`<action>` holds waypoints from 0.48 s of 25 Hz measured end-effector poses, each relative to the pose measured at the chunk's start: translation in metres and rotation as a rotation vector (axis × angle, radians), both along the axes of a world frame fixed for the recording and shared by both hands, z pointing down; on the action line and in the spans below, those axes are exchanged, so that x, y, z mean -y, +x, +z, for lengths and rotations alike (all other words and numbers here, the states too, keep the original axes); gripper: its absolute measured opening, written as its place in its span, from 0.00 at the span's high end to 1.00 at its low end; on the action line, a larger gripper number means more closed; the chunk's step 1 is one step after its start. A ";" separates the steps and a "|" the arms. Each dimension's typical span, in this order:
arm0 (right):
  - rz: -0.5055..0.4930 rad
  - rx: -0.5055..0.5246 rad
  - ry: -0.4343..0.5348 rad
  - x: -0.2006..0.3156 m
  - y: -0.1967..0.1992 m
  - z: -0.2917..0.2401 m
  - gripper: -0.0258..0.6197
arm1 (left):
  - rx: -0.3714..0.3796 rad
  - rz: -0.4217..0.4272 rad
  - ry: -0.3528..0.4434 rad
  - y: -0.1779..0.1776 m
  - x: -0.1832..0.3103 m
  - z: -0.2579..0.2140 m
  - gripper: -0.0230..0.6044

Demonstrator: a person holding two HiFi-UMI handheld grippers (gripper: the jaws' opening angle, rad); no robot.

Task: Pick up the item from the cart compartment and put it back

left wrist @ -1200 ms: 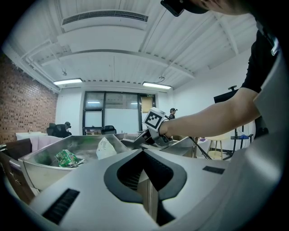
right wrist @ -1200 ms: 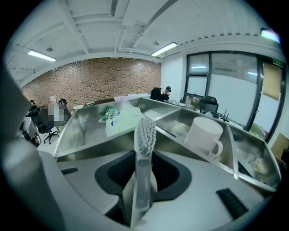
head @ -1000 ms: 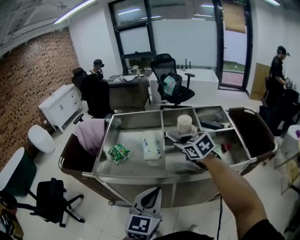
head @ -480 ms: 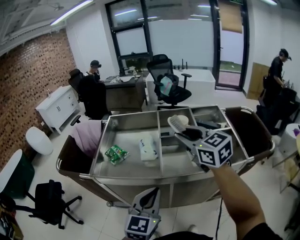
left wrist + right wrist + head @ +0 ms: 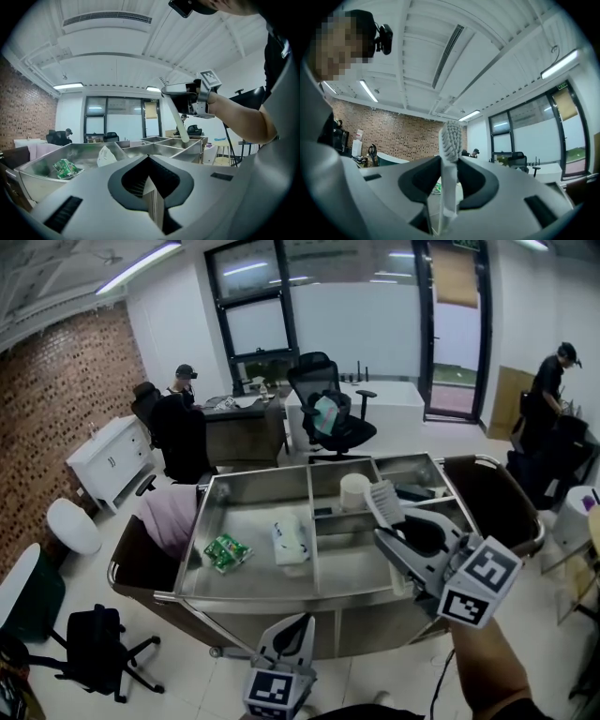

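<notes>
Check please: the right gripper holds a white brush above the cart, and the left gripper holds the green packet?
No. The left gripper is shut and empty, as the left gripper view shows; the green packet lies in the cart. The rest holds.

Cart [image 5: 281, 597]: packet [image 5: 225, 552] in the left compartment, tissue pack [image 5: 290, 543] just right of it, cup [image 5: 353, 491] in the far middle compartment, brush [image 5: 384, 502] above the right compartments, office chair [image 5: 330, 418] far behind.
</notes>
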State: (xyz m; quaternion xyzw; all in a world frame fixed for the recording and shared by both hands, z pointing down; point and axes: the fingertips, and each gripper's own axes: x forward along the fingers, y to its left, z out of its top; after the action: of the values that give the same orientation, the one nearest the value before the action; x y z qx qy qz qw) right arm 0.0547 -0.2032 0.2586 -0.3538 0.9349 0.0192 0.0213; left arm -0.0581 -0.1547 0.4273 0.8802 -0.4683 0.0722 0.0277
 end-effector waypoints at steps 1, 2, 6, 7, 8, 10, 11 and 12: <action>0.007 0.009 0.009 -0.008 0.004 0.000 0.76 | -0.001 0.000 0.002 0.000 0.001 -0.001 0.96; 0.016 0.015 0.016 -0.016 0.007 0.001 0.76 | -0.002 0.001 0.005 0.000 0.001 -0.003 0.96; 0.043 0.036 0.010 -0.045 0.021 0.013 0.76 | -0.004 0.014 0.016 0.003 0.000 -0.008 0.96; 0.051 0.043 0.000 -0.051 0.025 0.018 0.76 | -0.005 0.018 0.019 0.004 -0.001 -0.010 0.96; 0.060 0.049 -0.011 -0.056 0.029 0.024 0.76 | -0.008 0.019 0.020 0.005 -0.001 -0.011 0.96; 0.076 0.056 -0.041 -0.065 0.035 0.038 0.76 | -0.015 0.017 0.021 0.006 -0.001 -0.013 0.96; 0.083 0.057 -0.056 -0.069 0.037 0.046 0.76 | -0.017 0.016 0.022 0.006 0.000 -0.014 0.96; 0.089 0.056 -0.067 -0.072 0.038 0.054 0.76 | -0.018 0.016 0.023 0.005 0.000 -0.015 0.96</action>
State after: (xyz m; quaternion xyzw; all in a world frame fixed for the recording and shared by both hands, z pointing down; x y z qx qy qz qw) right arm 0.0926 -0.1316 0.3122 -0.3961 0.9173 -0.0214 0.0348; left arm -0.0527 -0.1551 0.4121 0.8847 -0.4619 0.0589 0.0213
